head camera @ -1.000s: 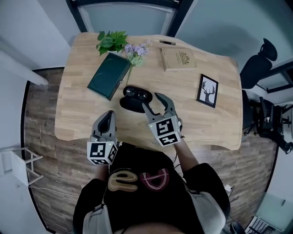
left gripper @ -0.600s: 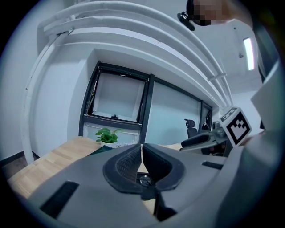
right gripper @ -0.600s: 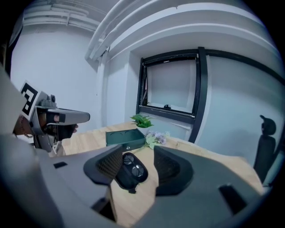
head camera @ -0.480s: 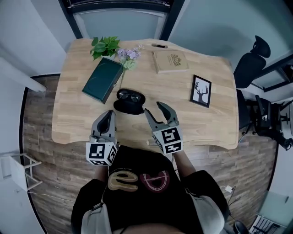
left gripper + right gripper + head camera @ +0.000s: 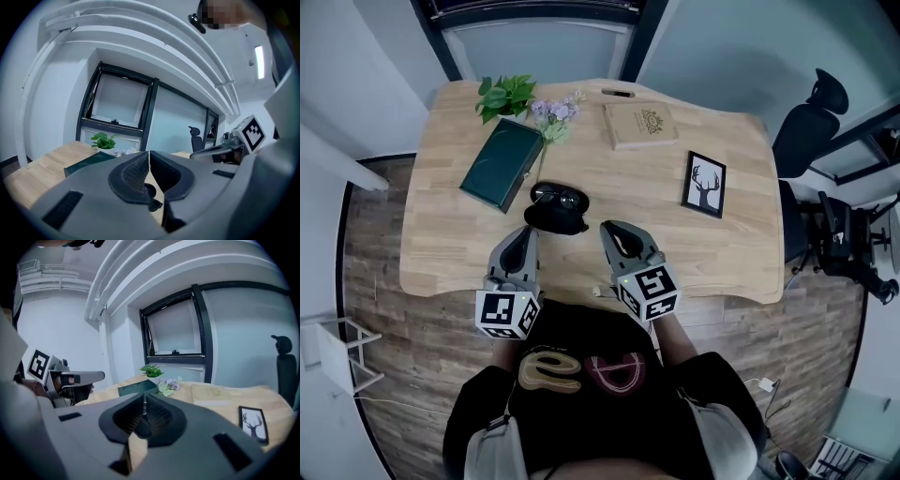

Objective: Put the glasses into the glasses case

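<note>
The right gripper (image 5: 617, 232) has just been closing. Its jaws, spread wide a second ago, now meet with nothing between them. It has pulled back from the case (image 5: 553, 218) toward the near desk (image 5: 731, 253) edge and now sits apart from it. The left gripper (image 5: 525, 236) is also pressed together and empty, level with the right one, and has hardly shifted.

The black case lies open just beyond the two grippers, with the glasses (image 5: 558, 196) resting in its far half. Nothing stands between the grippers and the case. Left of it lies a green book (image 5: 501, 164), with a plant (image 5: 504, 94) and pale flowers (image 5: 553, 112) behind. Further right are a wooden box (image 5: 641, 125) and a framed deer picture (image 5: 704, 184). The box carries an emblem and print too small to read. An office chair (image 5: 806, 131) stands off the desk's right end.
</note>
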{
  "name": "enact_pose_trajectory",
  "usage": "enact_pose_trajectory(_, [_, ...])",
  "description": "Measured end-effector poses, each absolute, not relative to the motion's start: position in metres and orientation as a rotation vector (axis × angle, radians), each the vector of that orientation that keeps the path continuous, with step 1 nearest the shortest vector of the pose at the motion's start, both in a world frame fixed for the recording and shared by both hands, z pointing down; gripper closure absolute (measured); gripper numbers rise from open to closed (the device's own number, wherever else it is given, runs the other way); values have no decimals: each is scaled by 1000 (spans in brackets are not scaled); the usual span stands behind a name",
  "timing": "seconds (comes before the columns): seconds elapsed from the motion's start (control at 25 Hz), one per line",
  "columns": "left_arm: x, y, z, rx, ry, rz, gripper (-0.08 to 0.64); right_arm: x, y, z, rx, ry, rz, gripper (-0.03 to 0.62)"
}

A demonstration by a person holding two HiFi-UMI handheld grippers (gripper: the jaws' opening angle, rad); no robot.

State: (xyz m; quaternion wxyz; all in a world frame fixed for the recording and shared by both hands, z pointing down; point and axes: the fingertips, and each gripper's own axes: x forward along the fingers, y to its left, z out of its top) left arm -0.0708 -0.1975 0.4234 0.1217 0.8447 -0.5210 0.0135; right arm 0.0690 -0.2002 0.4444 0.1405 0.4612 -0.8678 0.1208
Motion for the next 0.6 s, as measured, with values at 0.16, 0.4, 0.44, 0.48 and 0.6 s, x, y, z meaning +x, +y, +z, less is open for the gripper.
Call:
enact_pose_trajectory(0.16, [-63, -198, 425, 2480, -1506, 39, 537, 72, -203, 444, 1343, -2517, 341, 577])
enact_pose_trajectory(0.4, [-61, -203, 426, 2465, -1469, -8, 538, 79, -209, 442, 1410, -2564, 394, 583])
enact_pose_trajectory(0.44, [-62, -204, 426, 2456, -1464, -22, 537, 81, -209, 443, 1426, -2563, 409, 583])
enact_pose_trajectory(0.48, [-63, -205, 427, 2450, -1461, -30, 538, 82, -209, 445, 1441, -2558, 422, 583])
enact_pose_trajectory(0.6, [-63, -205, 427, 2447, -1459, -29, 538, 88, -210, 447, 1477, -2530, 410, 583])
